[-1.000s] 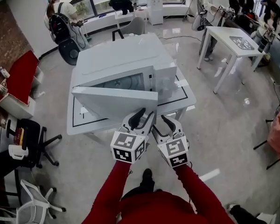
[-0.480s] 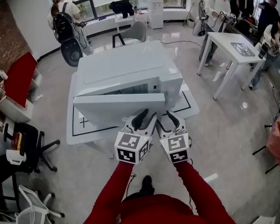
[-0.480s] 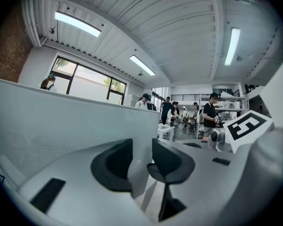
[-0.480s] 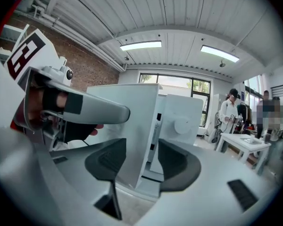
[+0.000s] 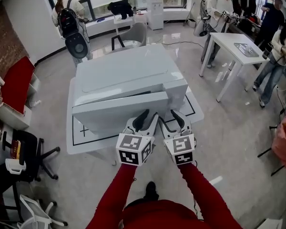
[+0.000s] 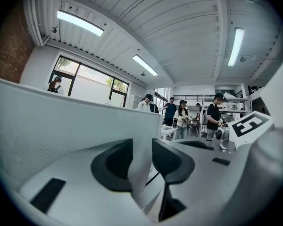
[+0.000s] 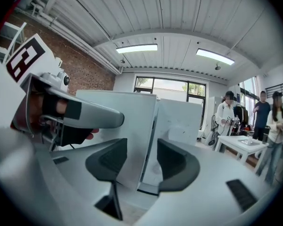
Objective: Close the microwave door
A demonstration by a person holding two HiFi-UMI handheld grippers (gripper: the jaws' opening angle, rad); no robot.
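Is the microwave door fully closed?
No, in the right gripper view the free edge of the door stands out from the microwave body, with a dark gap between them.

No legible text, coded markers (image 5: 133, 150) on hand-held gripper cubes (image 5: 183, 149)

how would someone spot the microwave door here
Find the white table with a black outline mid-room; a large white boxy microwave sits on it. The door is the wide white front panel, the only face angled slightly away from the body.
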